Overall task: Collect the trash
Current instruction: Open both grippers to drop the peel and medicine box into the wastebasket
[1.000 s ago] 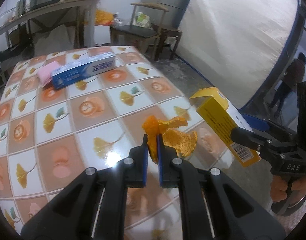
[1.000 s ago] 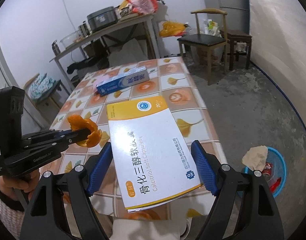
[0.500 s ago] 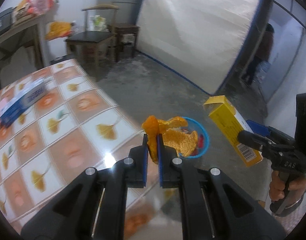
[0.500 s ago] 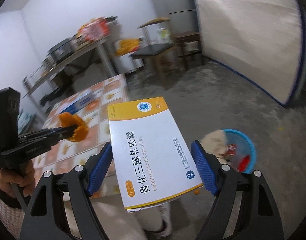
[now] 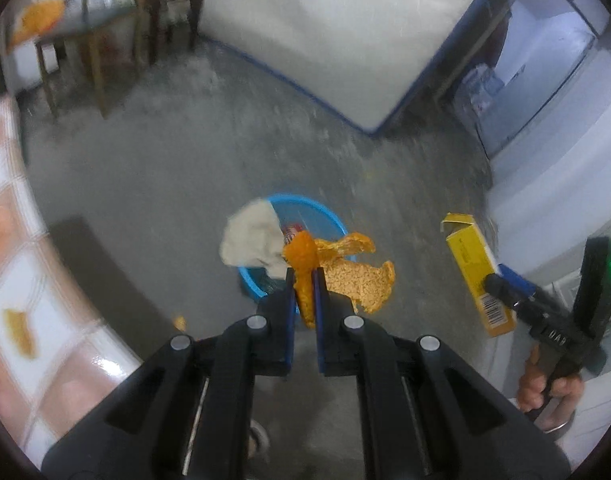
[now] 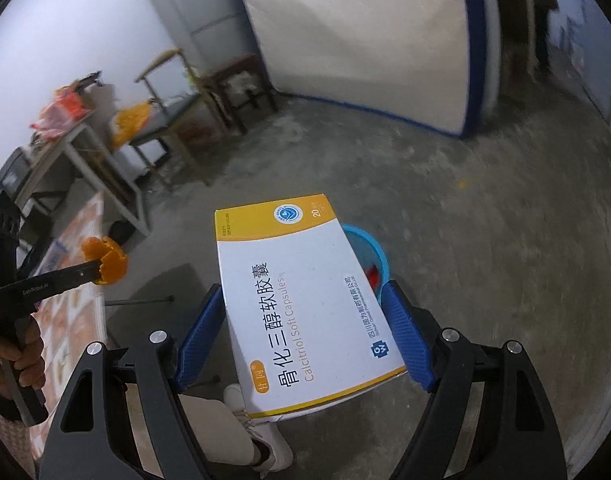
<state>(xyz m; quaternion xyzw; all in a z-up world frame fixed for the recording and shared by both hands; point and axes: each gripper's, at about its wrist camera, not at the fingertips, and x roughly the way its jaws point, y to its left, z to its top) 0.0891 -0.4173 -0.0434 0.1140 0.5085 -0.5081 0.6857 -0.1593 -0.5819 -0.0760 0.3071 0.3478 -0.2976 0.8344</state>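
Note:
My left gripper (image 5: 304, 280) is shut on a piece of orange peel (image 5: 357, 276), held in the air over a blue basin (image 5: 305, 216) on the concrete floor. The basin holds a crumpled beige paper (image 5: 249, 236) and red scraps. My right gripper (image 6: 301, 320) is shut on a white and yellow medicine box (image 6: 301, 292), which hides most of the blue basin (image 6: 369, 256) below it. In the left wrist view the medicine box (image 5: 475, 272) shows at the right, in the right gripper (image 5: 501, 286). The left gripper (image 6: 99, 270) with the orange peel (image 6: 109, 260) shows at the left of the right wrist view.
The tiled table (image 5: 9, 280) lies at the left edge. Wooden chairs (image 5: 105, 32) and a metal table (image 6: 85, 160) stand at the back. A large white panel (image 5: 325, 32) leans against the wall. A person's shoe (image 6: 265, 432) is on the floor below the box.
Both grippers swung off the tiled table to the right and tilted down over the floor. The blue basin now lies right under the peel and the box. Both grips held.

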